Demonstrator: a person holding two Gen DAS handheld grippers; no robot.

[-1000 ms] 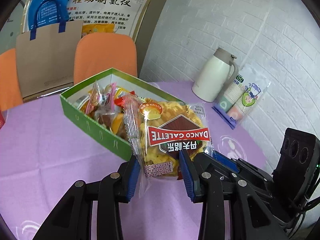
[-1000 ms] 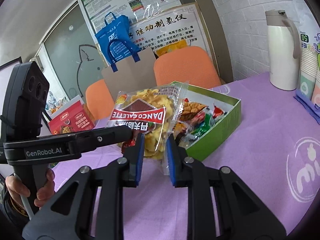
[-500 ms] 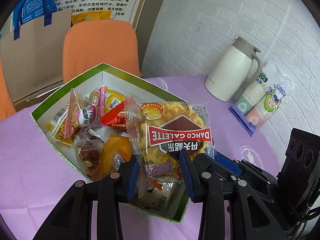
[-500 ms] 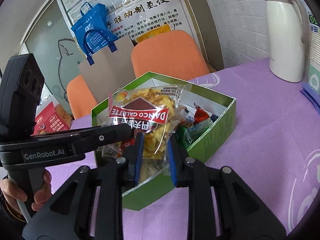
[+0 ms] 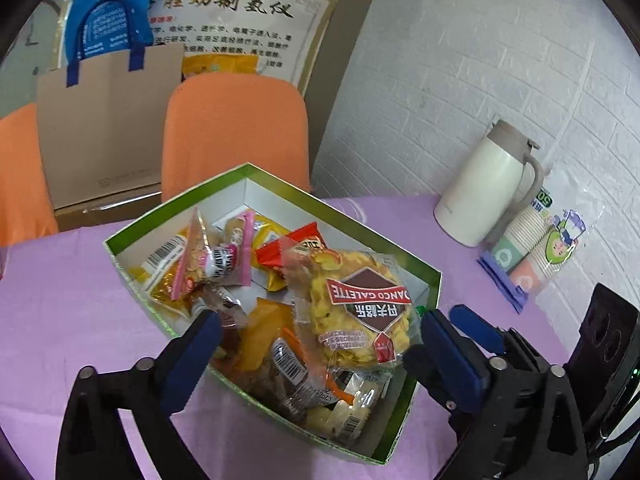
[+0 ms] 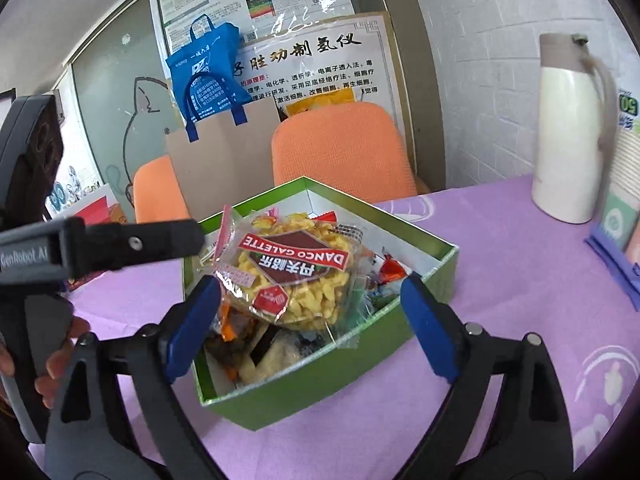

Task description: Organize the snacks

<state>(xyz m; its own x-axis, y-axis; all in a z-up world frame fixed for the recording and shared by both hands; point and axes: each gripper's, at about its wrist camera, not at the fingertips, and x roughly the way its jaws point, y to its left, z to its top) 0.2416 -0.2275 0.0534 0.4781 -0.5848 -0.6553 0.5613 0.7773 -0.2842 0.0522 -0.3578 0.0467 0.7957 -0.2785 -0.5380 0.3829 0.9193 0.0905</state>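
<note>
The green snack box (image 5: 134, 285) (image 6: 320, 380) stands on the purple table with several wrapped snacks inside. A Danco Galette biscuit packet (image 5: 360, 304) (image 6: 296, 272) lies tilted on top of that pile. My left gripper (image 5: 320, 324) hangs over the box's near corner. Its jaws are opening, wide to either side of the packet, and the pads do not touch it. My right gripper (image 6: 310, 286) is also opening and straddles the packet without pressing on it. One left finger (image 6: 160, 240) reaches in from the left of the right wrist view.
A white thermos jug (image 5: 480, 192) (image 6: 568, 132) and a pack of paper cups (image 5: 532, 252) stand by the brick wall at the right. Orange chairs (image 5: 236, 132) and a brown paper bag (image 5: 104, 120) are behind the table. A person's hand (image 6: 60, 360) holds the left gripper.
Both grippers carried the biscuit packet over the box, then went from shut on it to wide open. The packet now rests on the snacks inside.
</note>
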